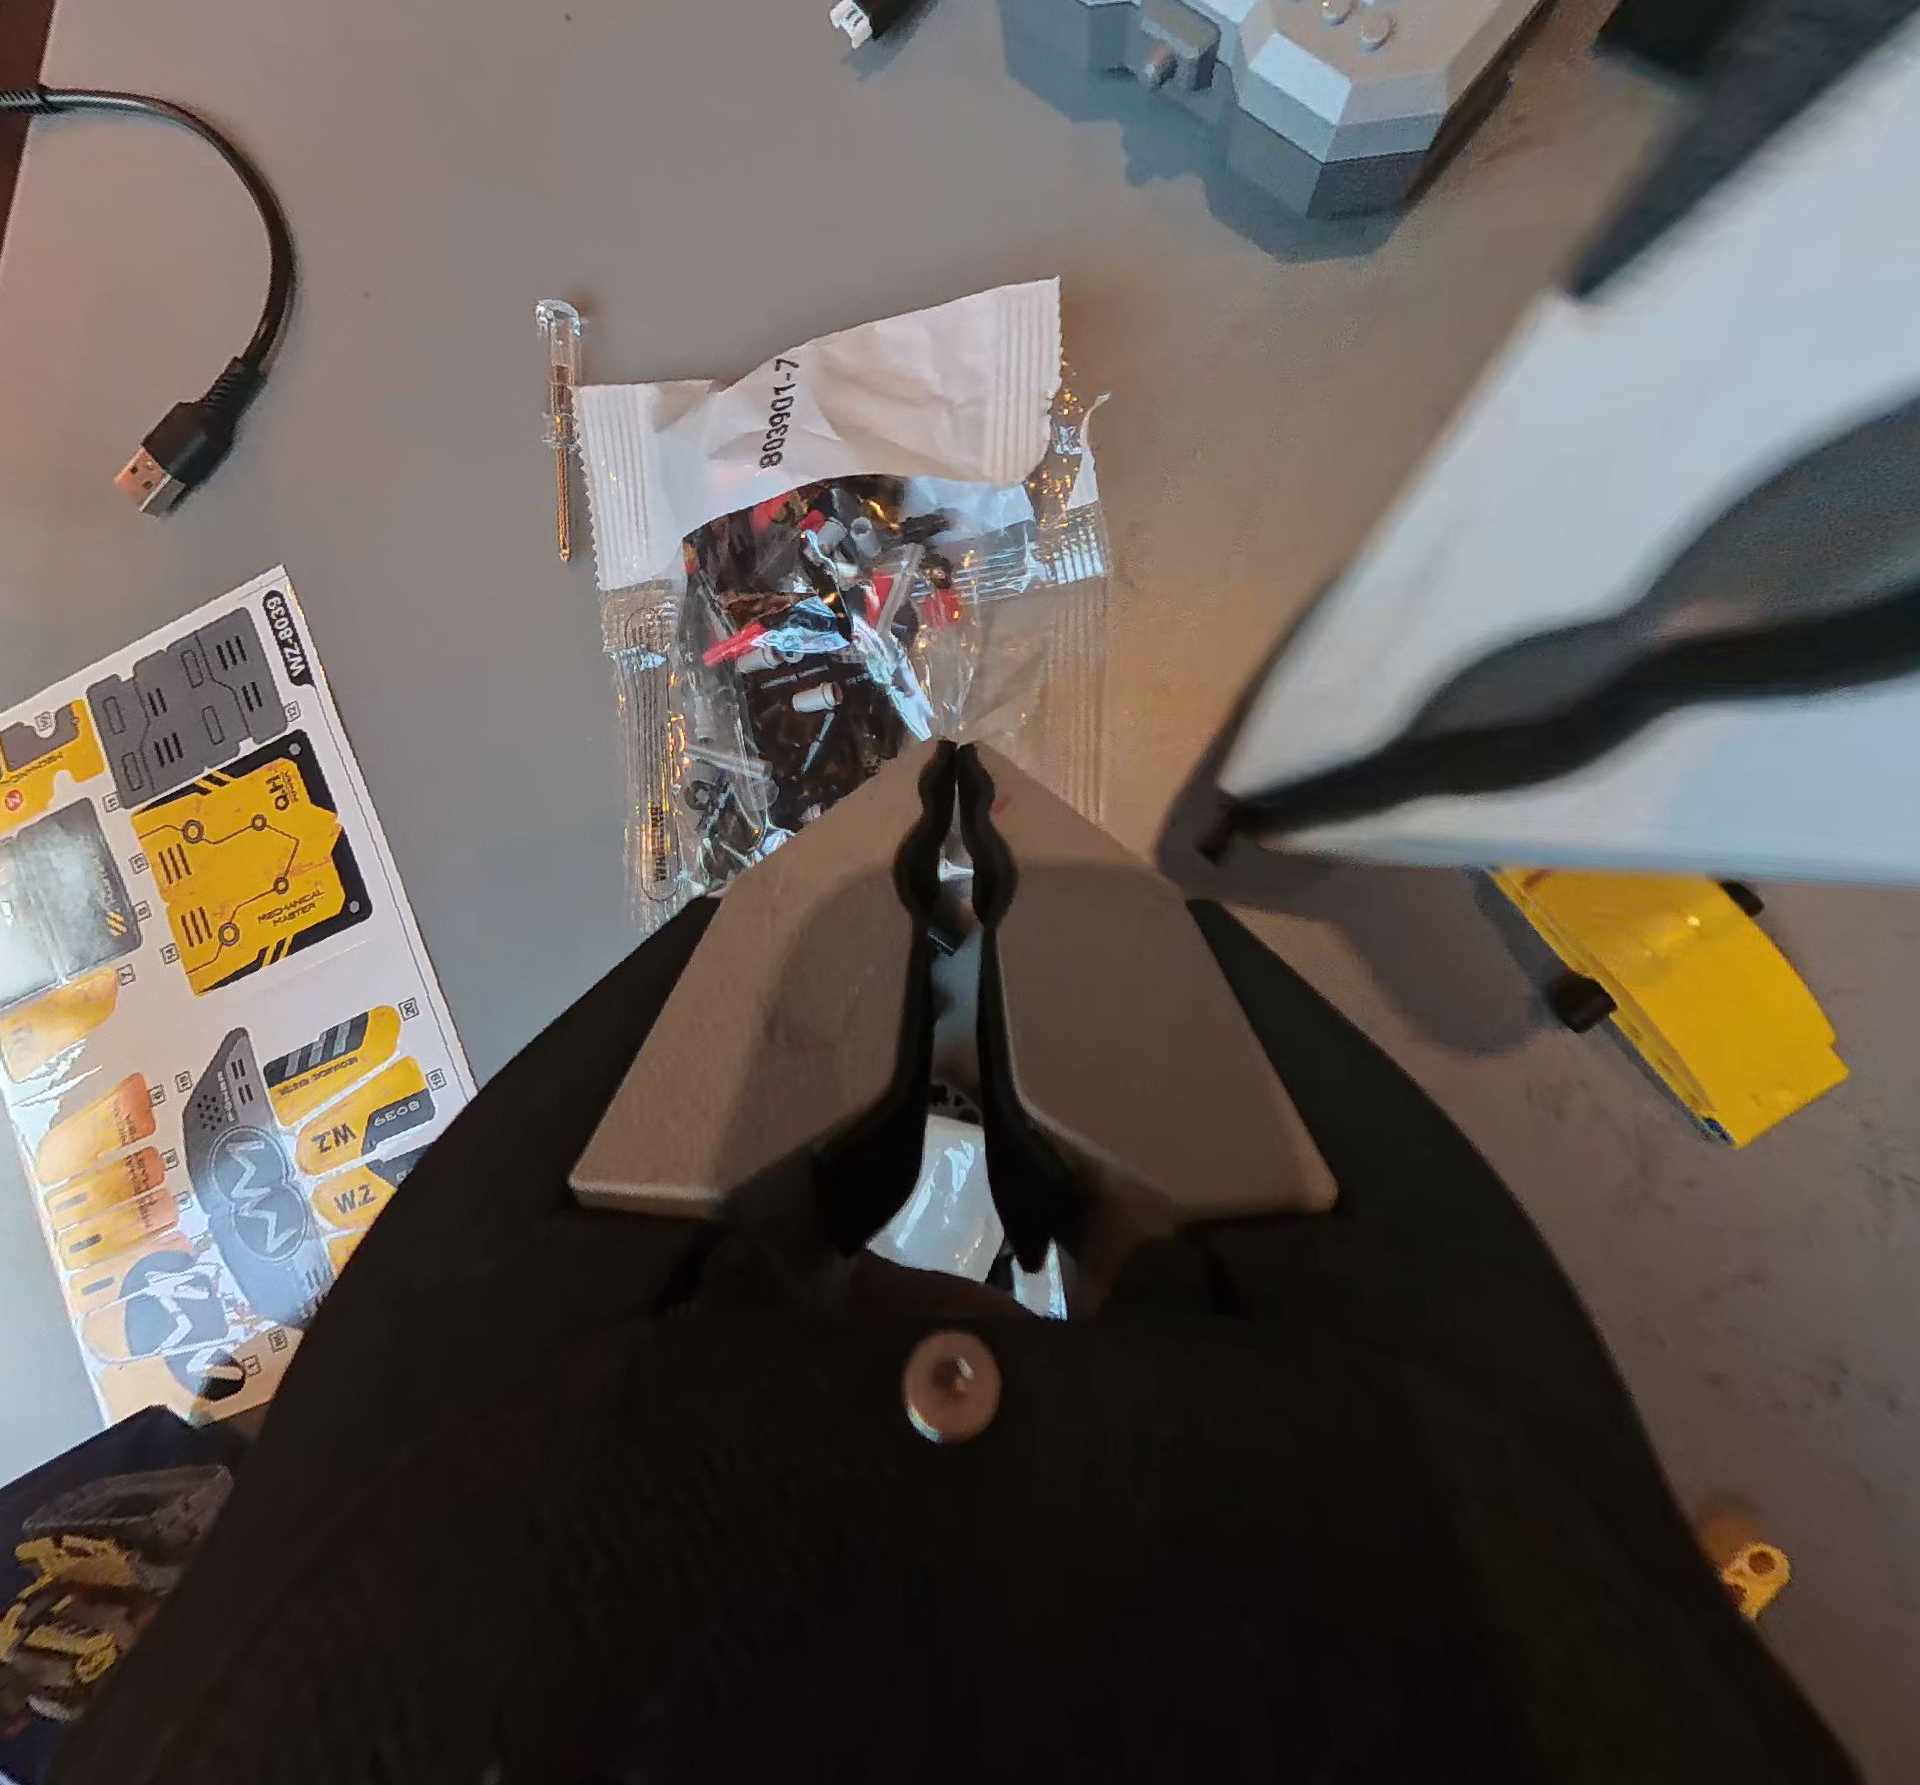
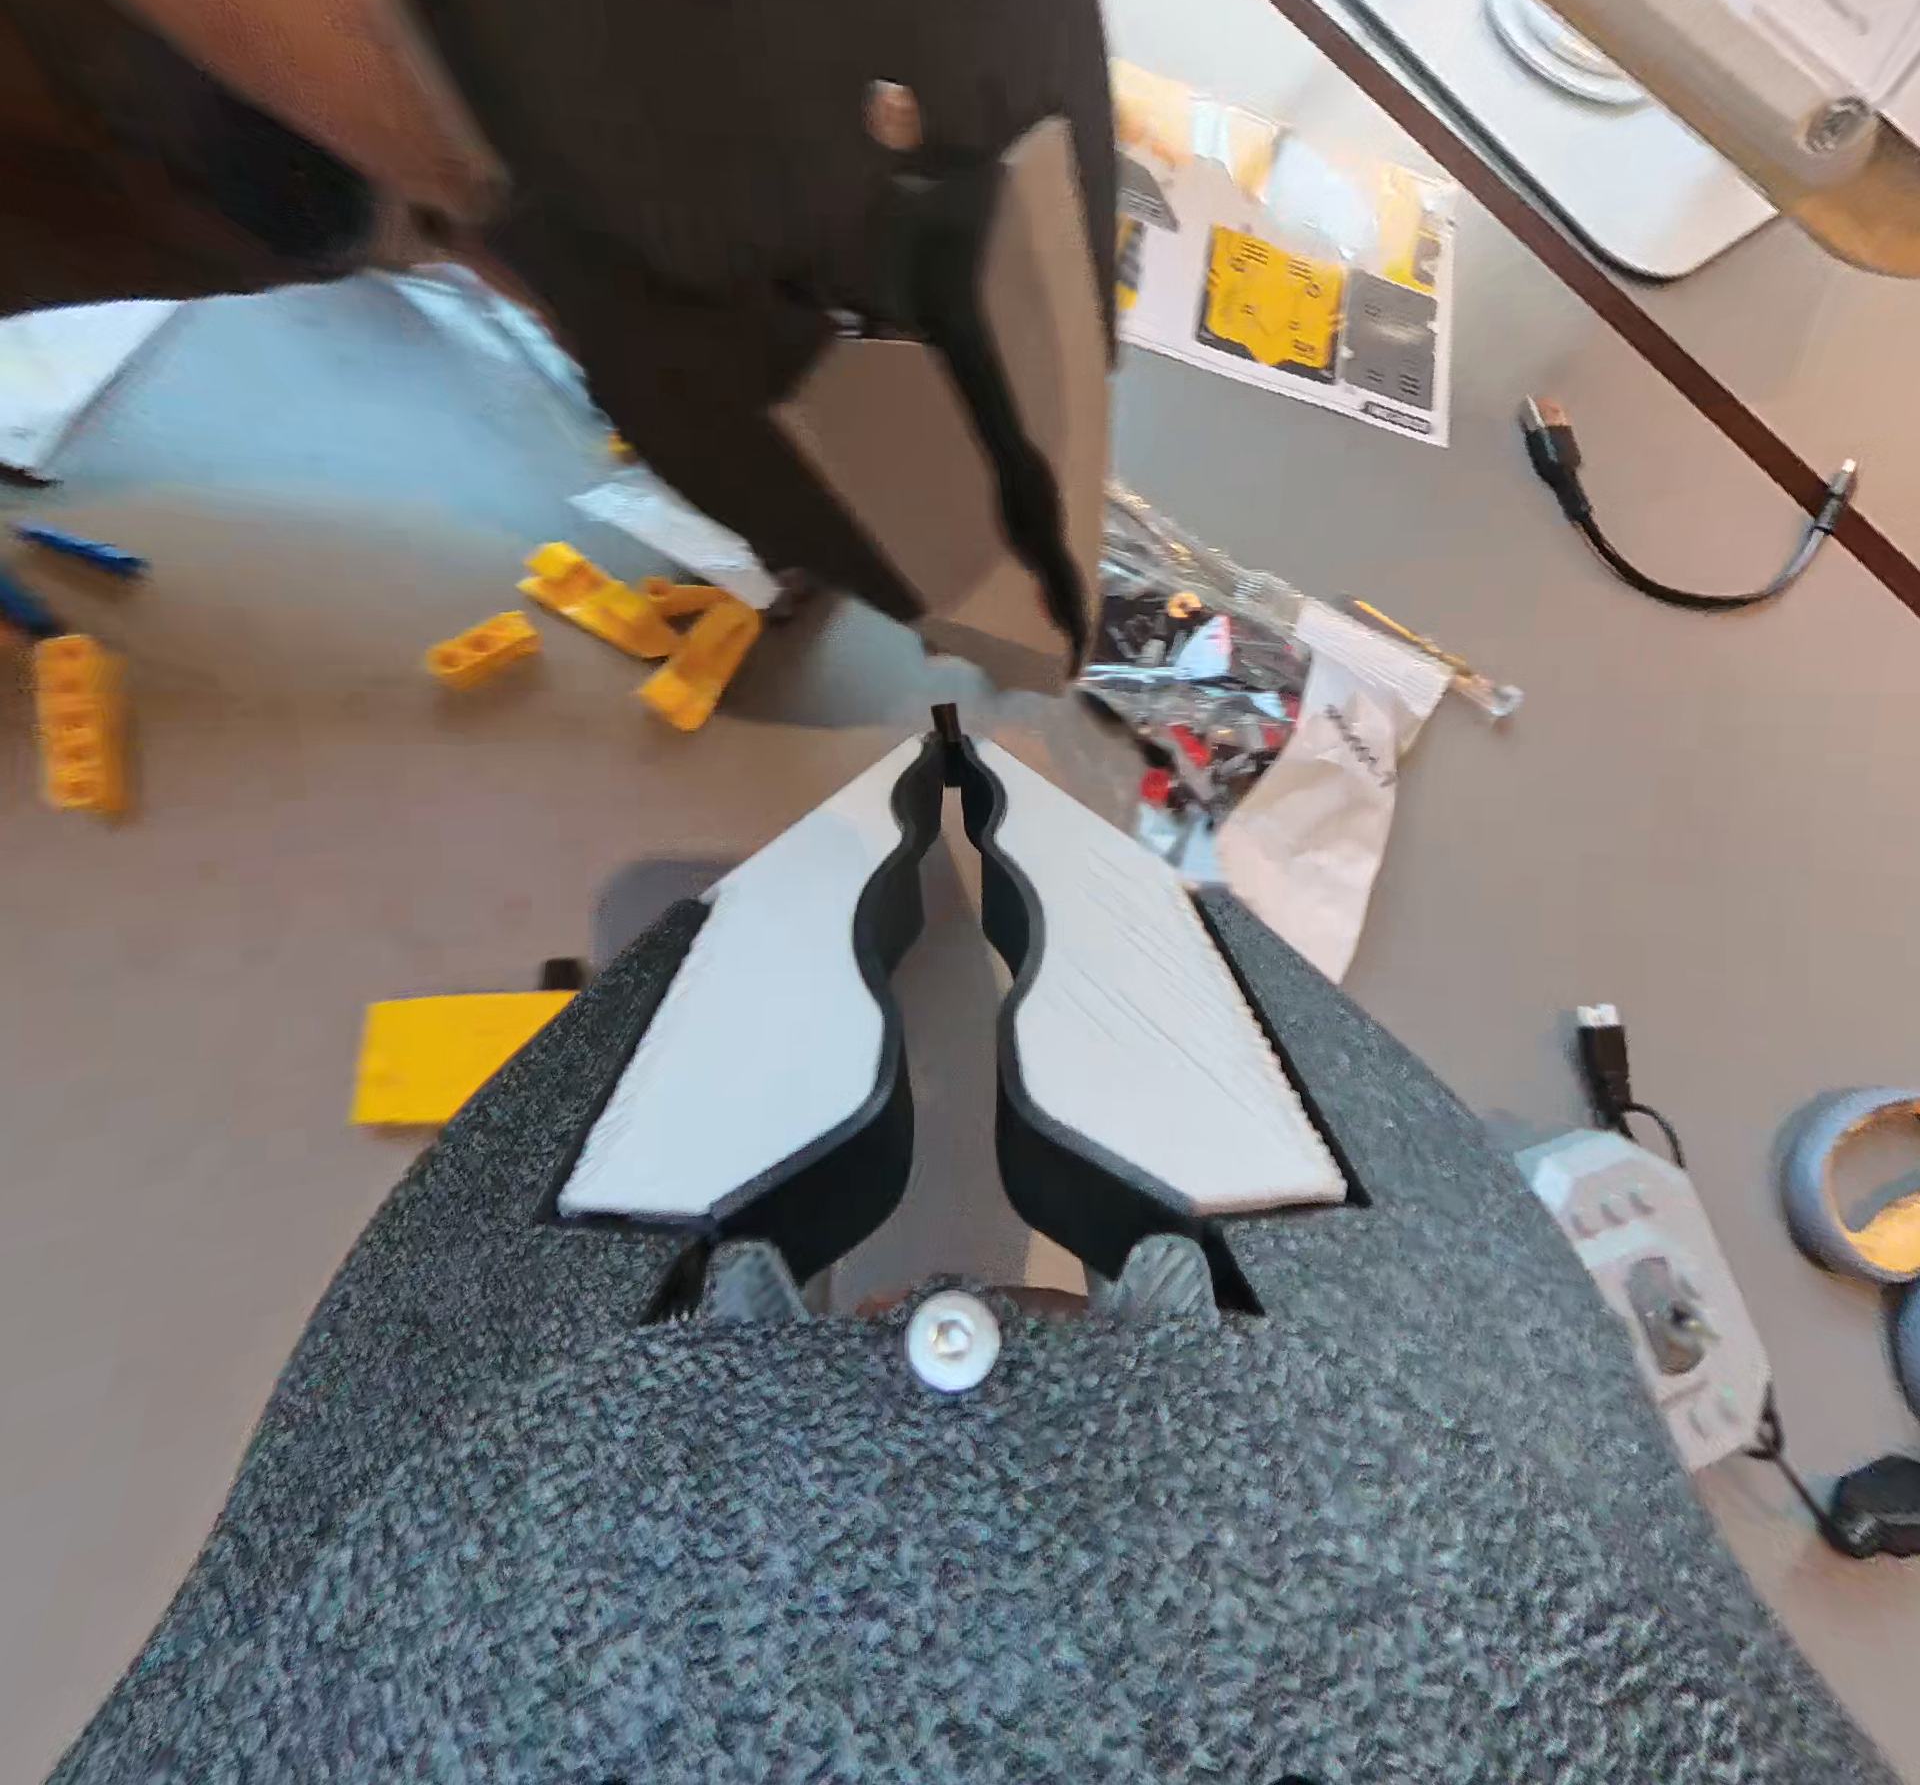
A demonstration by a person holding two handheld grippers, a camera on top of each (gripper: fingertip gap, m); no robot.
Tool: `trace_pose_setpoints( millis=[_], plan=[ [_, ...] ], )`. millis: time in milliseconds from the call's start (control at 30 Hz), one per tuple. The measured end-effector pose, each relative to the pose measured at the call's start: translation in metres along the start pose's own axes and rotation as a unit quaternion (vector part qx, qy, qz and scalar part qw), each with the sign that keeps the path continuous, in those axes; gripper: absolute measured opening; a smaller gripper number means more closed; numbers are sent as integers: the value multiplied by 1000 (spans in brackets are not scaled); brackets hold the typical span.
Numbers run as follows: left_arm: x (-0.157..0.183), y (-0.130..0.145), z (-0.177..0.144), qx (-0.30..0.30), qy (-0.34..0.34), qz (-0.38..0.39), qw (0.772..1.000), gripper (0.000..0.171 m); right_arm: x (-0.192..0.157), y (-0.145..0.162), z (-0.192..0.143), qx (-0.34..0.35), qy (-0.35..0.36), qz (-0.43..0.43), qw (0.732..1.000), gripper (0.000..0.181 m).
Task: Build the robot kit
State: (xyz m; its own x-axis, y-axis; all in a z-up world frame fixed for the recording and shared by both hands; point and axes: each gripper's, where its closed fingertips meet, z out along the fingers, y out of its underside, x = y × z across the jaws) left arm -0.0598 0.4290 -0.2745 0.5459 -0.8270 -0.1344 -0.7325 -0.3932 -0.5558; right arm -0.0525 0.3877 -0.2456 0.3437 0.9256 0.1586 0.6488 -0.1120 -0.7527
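We see left tongs (image 1: 956, 748) pinching clear parts bag (image 1: 831, 613) on grey table (image 1: 520, 177); right tongs (image 2: 948, 743) clamp small black pin (image 2: 947, 723); yellow bricks (image 2: 623, 608) nearby.

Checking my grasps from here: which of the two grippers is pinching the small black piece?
The right gripper, the one with white fingers: a small black piece sticks up between its closed tips. The grey-fingered left gripper is instead closed on the clear parts bag.

Parts bag (image 1: 831, 592) centre of table (image 1: 727, 177). Screwdriver (image 1: 561, 426) just beside bag's left edge. Sticker sheet (image 1: 208, 956) left, USB cable (image 1: 208, 364) behind it. Controller box (image 1: 1299, 0) behind bag. Loose bricks (image 2: 623, 613) right.
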Motion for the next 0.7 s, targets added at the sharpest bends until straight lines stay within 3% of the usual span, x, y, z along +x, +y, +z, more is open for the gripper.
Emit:
trace_pose_setpoints(
  millis=[133,267,433,700],
  plan=[
    [-1,0,0,1,0,-4,1000,0,-70,0,-5,-10,-79,-25,997,2],
    [0,0,1,-4,-3,0,1000,0,-129,-10,11,-11,-129,-71,989,2],
    [-1,0,-3,1,-3,-3,1000,0,-146,-5,35,-29,-136,-99,985,4],
    [-4,-2,-7,7,-6,-5,1000,0,-143,0,27,-27,-140,-83,986,14]
  ],
)
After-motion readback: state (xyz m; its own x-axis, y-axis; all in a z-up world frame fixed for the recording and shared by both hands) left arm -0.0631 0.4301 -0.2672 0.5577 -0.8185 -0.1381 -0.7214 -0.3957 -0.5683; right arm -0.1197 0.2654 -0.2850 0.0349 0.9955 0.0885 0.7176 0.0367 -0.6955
